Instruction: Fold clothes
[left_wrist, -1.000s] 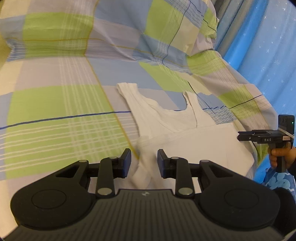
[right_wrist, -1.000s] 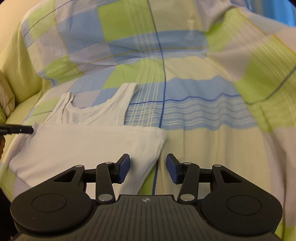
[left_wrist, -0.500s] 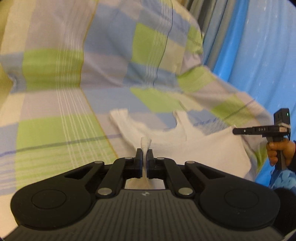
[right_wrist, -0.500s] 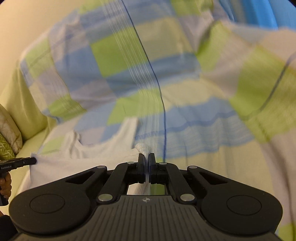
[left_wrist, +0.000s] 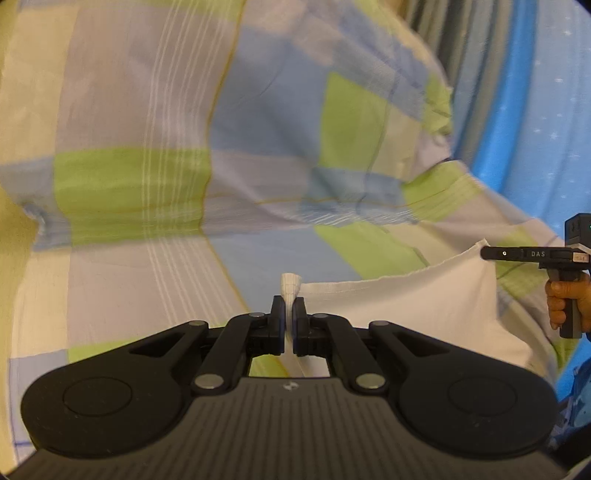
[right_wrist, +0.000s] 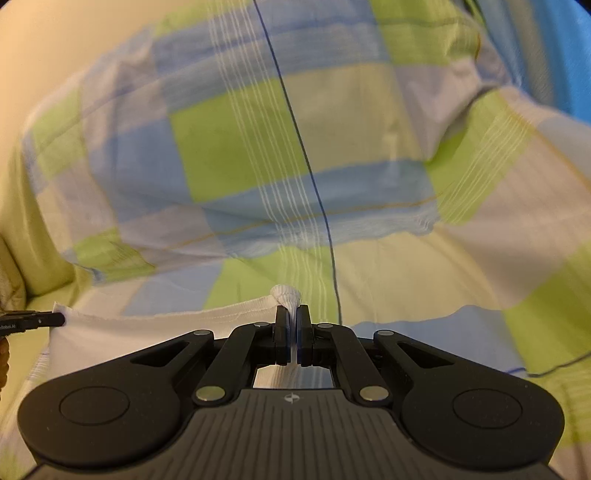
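The soft white cotton undershirt (left_wrist: 413, 306) hangs stretched between the two tools, lifted just above the bed, with its lower part sagging back down toward the bedding. The left gripper (left_wrist: 289, 321) has its fingers pressed together on one corner of the cloth, and a little bunch of white pokes up between them. The right gripper (right_wrist: 292, 325) does the same at the other corner, pinching a small knot of fabric. From the left camera I can see the right tool out at the side, held by a hand (left_wrist: 565, 302). I think this shirt is very light and floppy. It bends anywhere, will not break, and takes no strength to lift. It could slide out of a weak pinch, so the corners along the hem, where the cloth is thicker, look like the best places to hold. Keeping the edge pulled straight between both tools should help it fold flat and not crumple. Under it is the green, blue and pale checked bed cover (right_wrist: 258, 155), soft and bumpy, rising up at the back. A bright blue curtain with tiny stars (left_wrist: 546, 110) hangs at one side, and a plain cream wall (right_wrist: 55, 48) is at the other.
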